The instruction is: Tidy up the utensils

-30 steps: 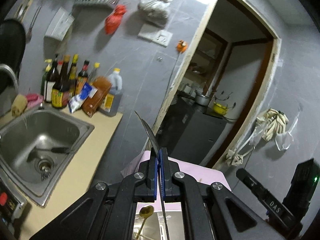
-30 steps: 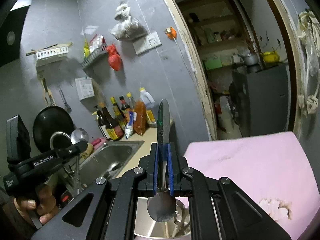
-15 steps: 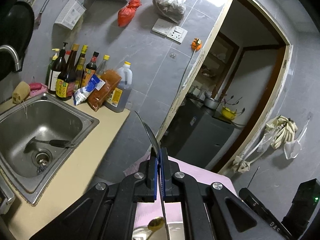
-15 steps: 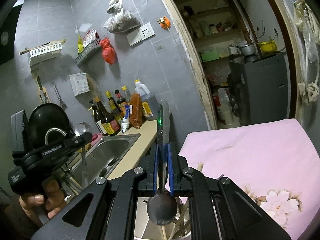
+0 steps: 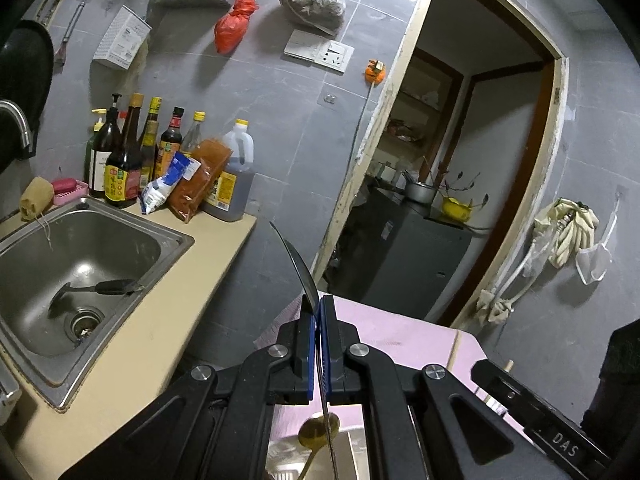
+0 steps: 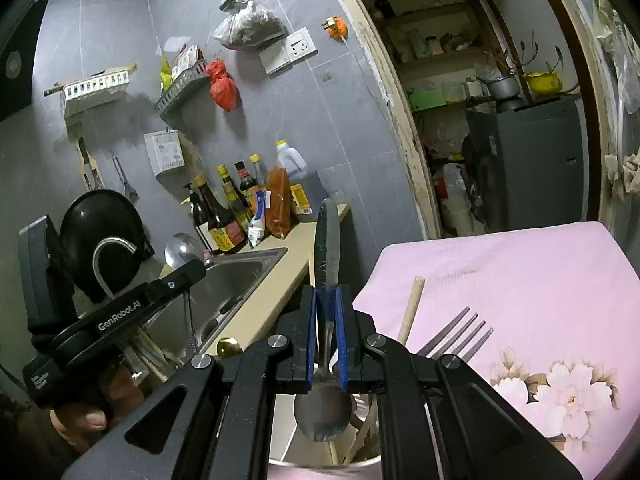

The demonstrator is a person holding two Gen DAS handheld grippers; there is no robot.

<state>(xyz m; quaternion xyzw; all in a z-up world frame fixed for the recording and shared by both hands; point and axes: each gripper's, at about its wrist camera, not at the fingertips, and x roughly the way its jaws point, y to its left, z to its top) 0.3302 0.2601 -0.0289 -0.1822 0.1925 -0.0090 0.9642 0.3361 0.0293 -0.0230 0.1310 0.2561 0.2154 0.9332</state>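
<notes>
While both hands have sunk since a moment ago, the pink cloth (image 6: 520, 280) and the steel container (image 6: 320, 464) at the bottom edge of the right wrist view have come closer. The left gripper (image 5: 319, 344) is clenched on a thin metal utensil (image 5: 300, 264) seen edge-on, a spoon by its bowl in the right view. The right gripper (image 6: 326, 336) clasps a steel spoon (image 6: 323, 412), bowl down, just over the container, so dropping both in looks imminent. A fork (image 6: 460, 336) and a wooden chopstick (image 6: 412, 308) wait on the cloth. At left, a tan bench (image 5: 152, 320) carries a sink (image 5: 80, 264) and sauce bottles (image 5: 132, 160) against grey tiled wall; a doorway opens at right.
</notes>
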